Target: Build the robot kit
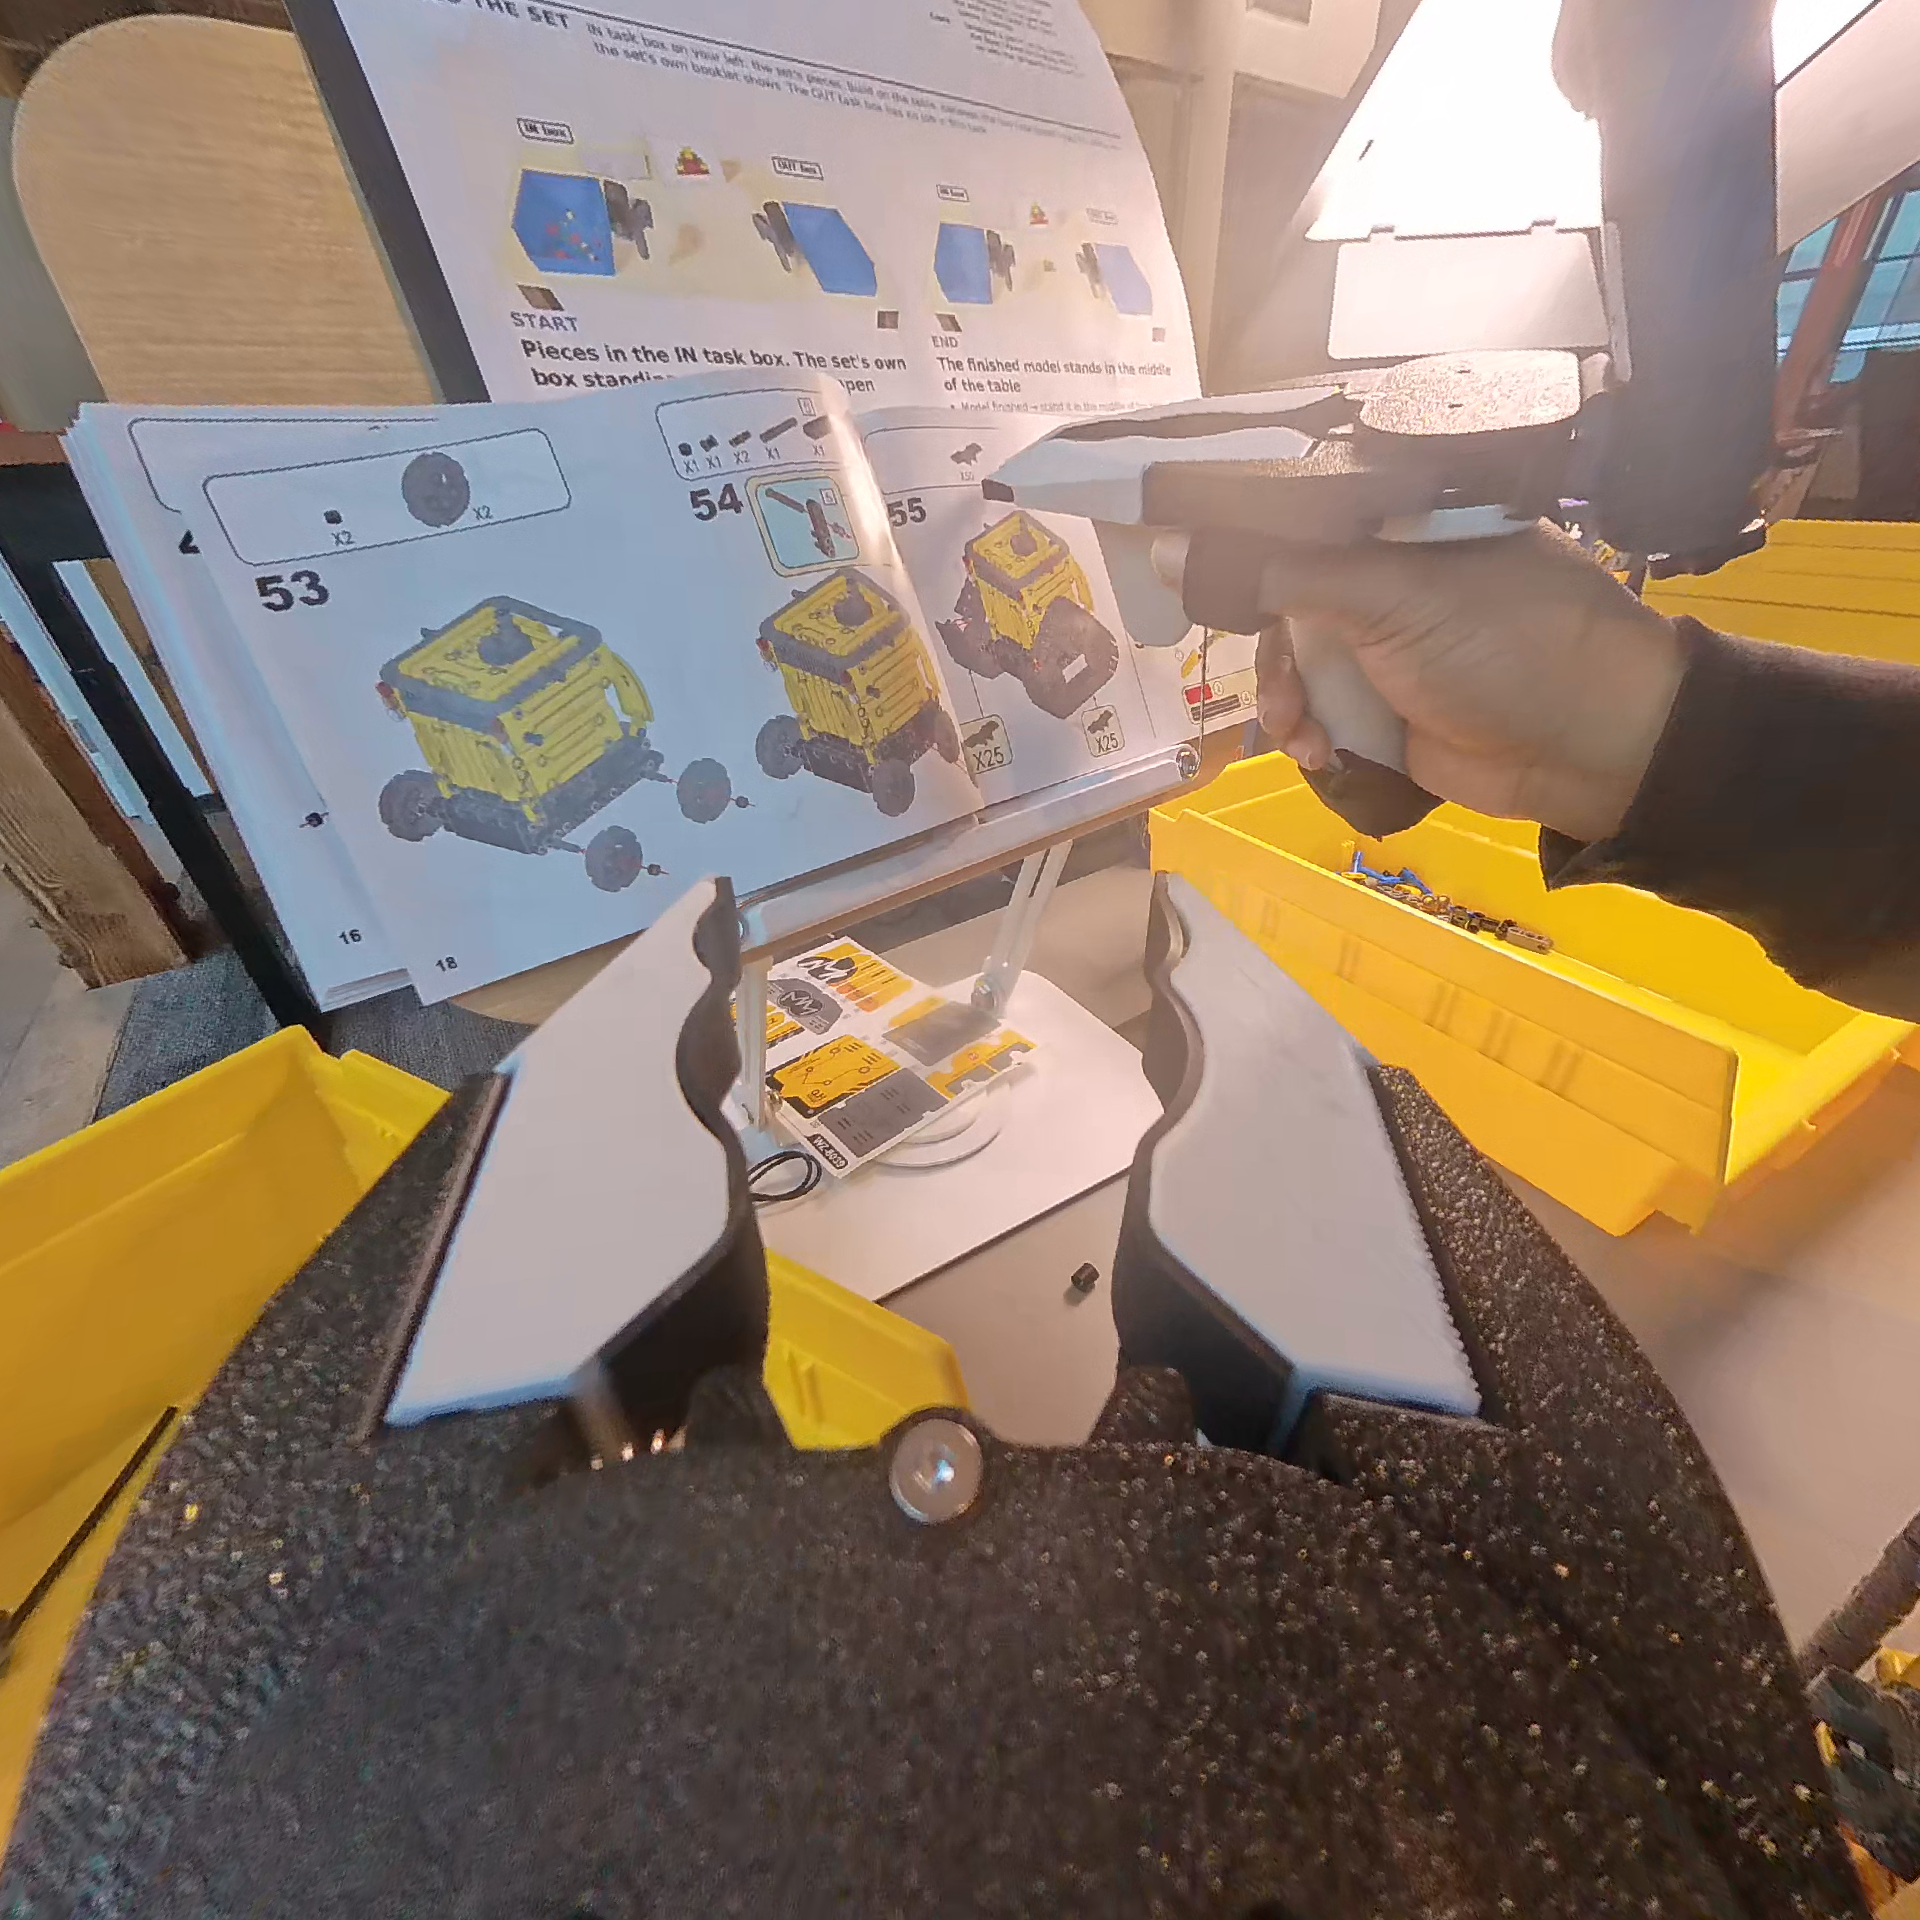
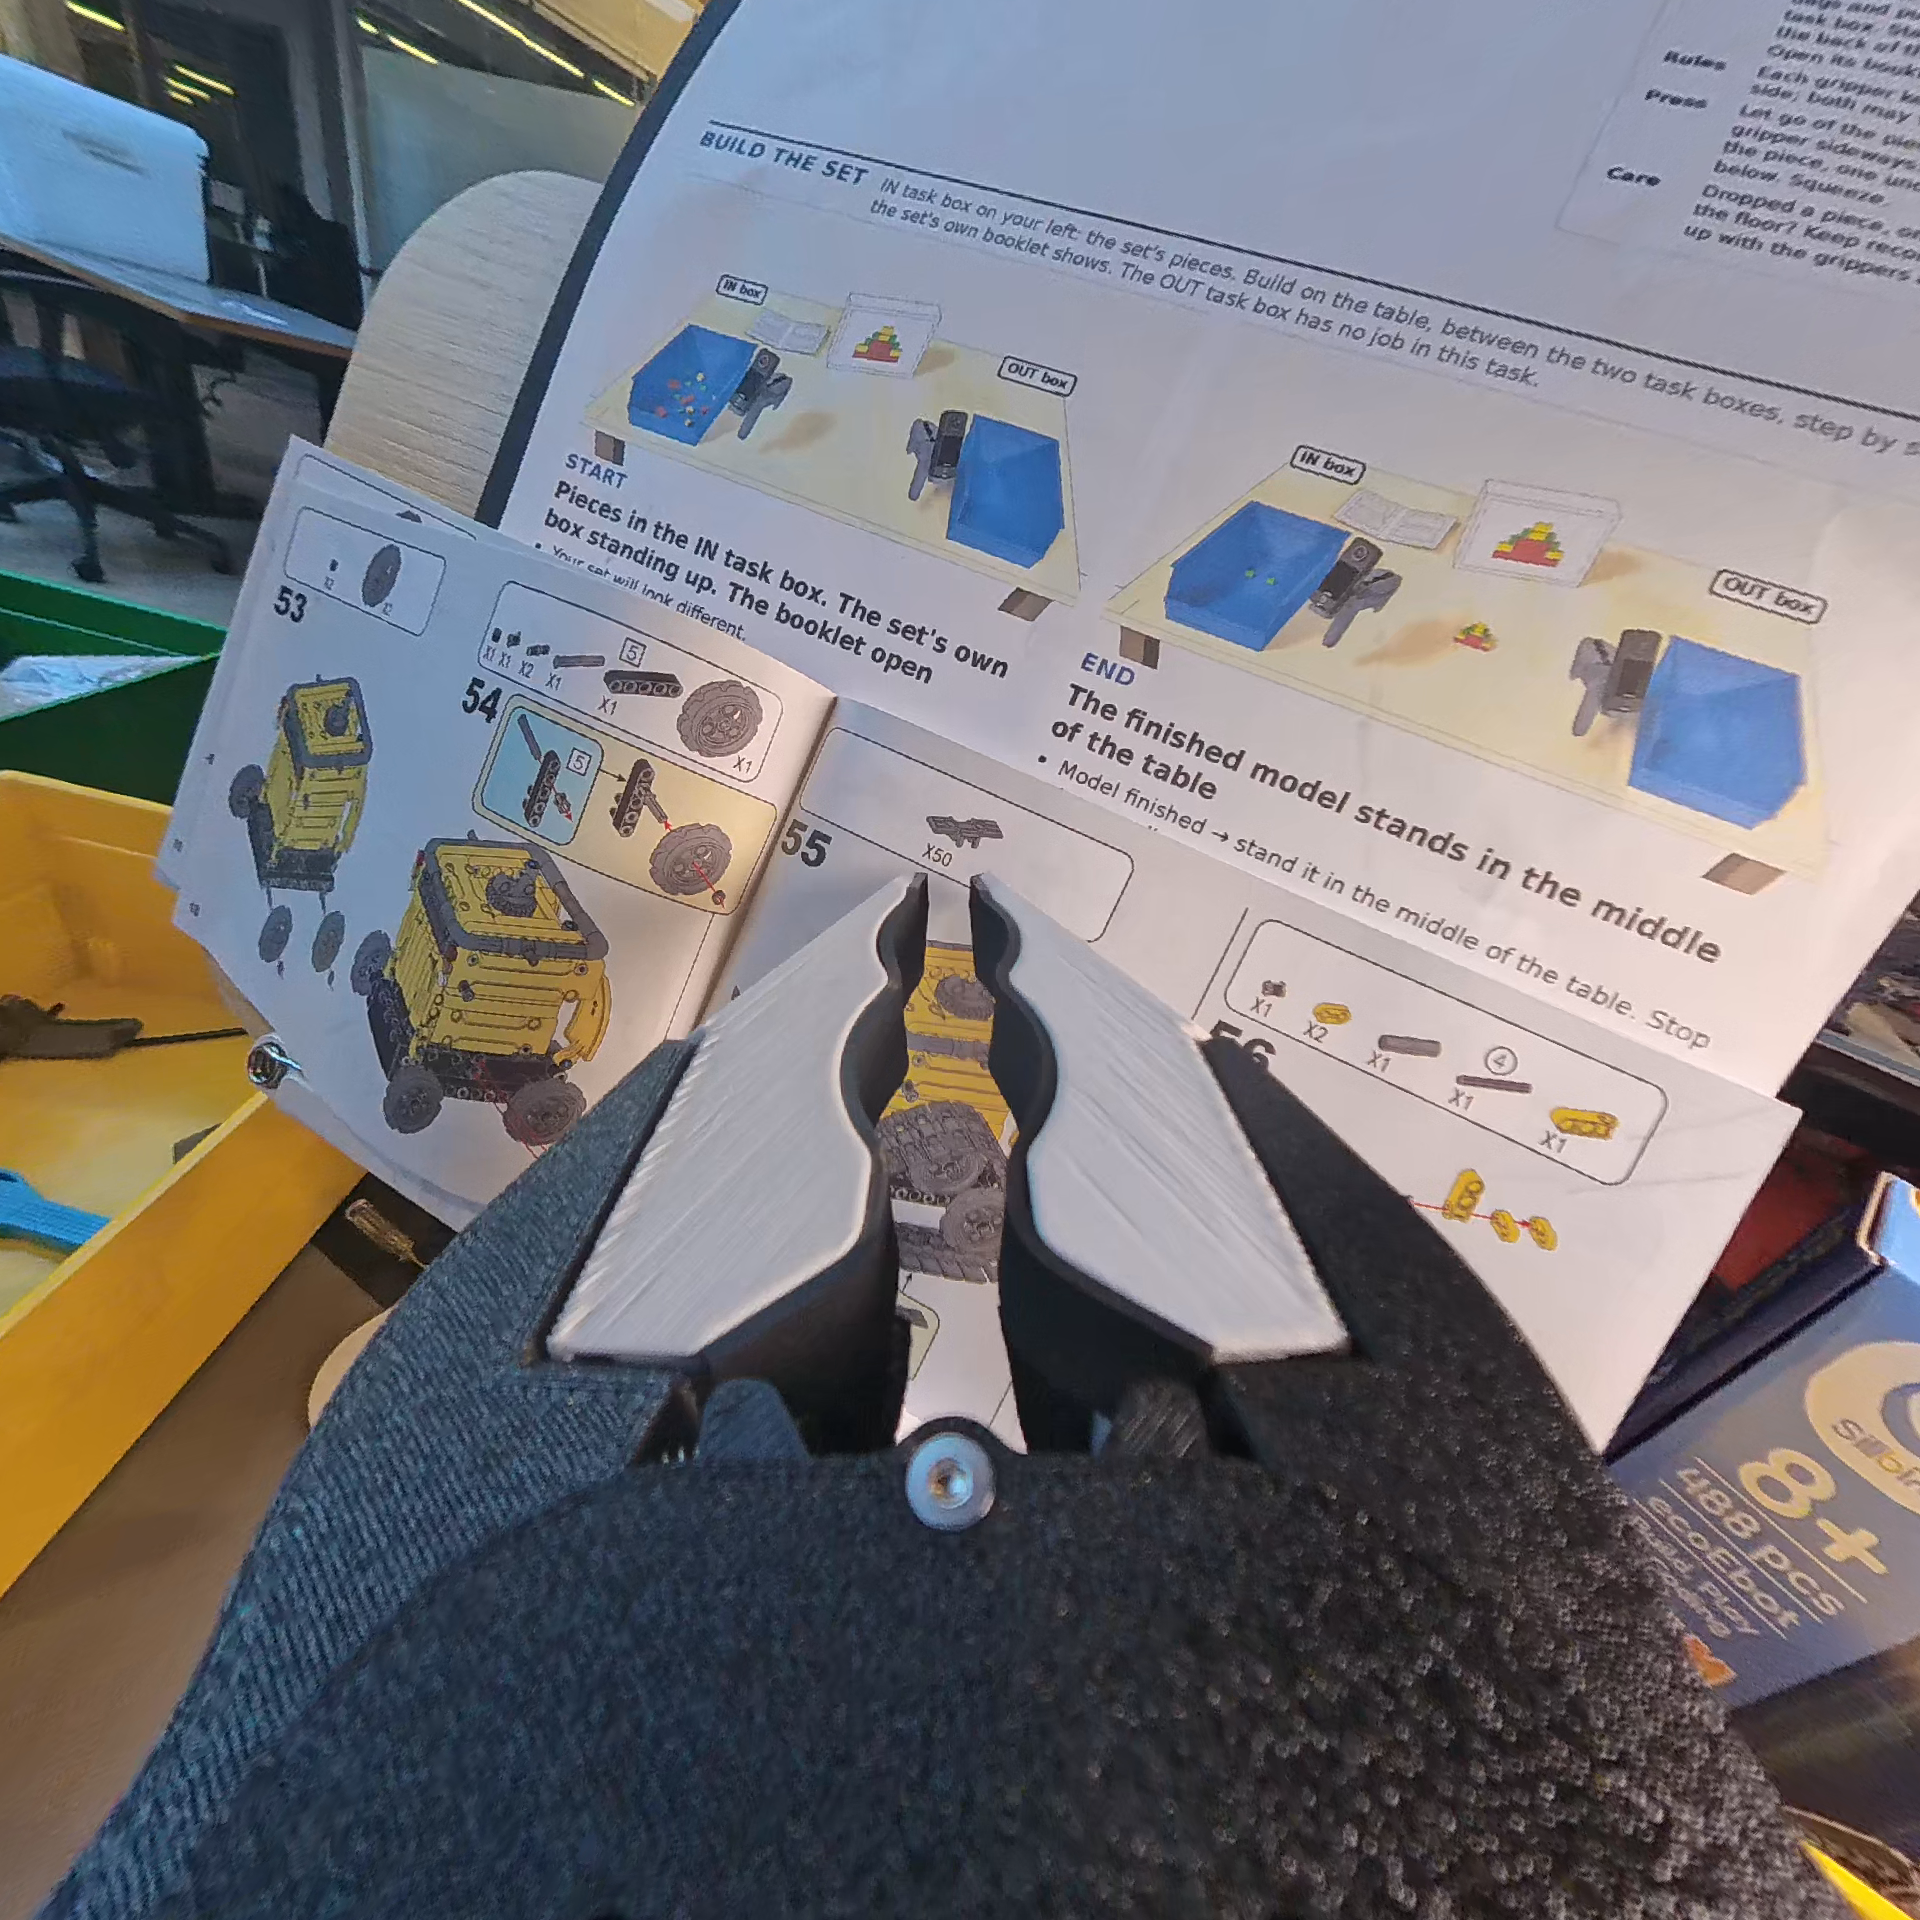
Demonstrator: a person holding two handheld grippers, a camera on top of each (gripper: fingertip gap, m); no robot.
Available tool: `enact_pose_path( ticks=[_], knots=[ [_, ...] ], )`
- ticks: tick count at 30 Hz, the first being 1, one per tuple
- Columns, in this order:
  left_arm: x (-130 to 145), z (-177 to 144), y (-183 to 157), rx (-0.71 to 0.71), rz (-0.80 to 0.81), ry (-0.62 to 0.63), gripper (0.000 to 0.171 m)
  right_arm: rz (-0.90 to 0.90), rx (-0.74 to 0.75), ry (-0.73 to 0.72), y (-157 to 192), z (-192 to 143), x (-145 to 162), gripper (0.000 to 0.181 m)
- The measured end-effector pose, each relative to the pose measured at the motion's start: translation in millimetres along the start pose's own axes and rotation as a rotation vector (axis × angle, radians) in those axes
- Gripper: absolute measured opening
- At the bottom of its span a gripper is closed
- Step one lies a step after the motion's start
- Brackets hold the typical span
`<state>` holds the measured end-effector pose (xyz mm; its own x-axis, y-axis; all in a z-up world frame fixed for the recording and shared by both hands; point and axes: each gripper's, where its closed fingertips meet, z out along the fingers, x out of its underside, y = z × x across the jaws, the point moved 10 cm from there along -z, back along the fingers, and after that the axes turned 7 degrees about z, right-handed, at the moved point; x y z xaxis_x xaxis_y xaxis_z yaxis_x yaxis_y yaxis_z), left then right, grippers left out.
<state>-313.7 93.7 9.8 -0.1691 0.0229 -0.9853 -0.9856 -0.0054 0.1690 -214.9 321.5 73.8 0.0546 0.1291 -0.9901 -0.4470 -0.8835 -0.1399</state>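
propped booklet [image 2: 644, 831] before right jaws

My left gripper [image 1: 940, 1049] has pale grey fingers [image 1: 582, 1195] with wavy black inner pads, a speckled black body and one silver screw [image 1: 935, 1470]. My right gripper [image 2: 948, 883] matches it. My sleeve [image 1: 1787, 790] is dark.

bins [image 1: 1538, 1049] yellow | tongs [image 1: 940, 1049] white-black | booklet [image 1: 582, 665] white, yellow model
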Motion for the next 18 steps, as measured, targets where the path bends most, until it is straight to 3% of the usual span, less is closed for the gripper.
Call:
enact_pose_path(
  ticks=[18],
  knots=[
    [-3.9, -2.4, 2.3, -0.002, 0.003, -0.009, 0.076, -0.022, -0.003, 0.012, 4.8, -0.4, 0.4, 0.007]
  ],
)
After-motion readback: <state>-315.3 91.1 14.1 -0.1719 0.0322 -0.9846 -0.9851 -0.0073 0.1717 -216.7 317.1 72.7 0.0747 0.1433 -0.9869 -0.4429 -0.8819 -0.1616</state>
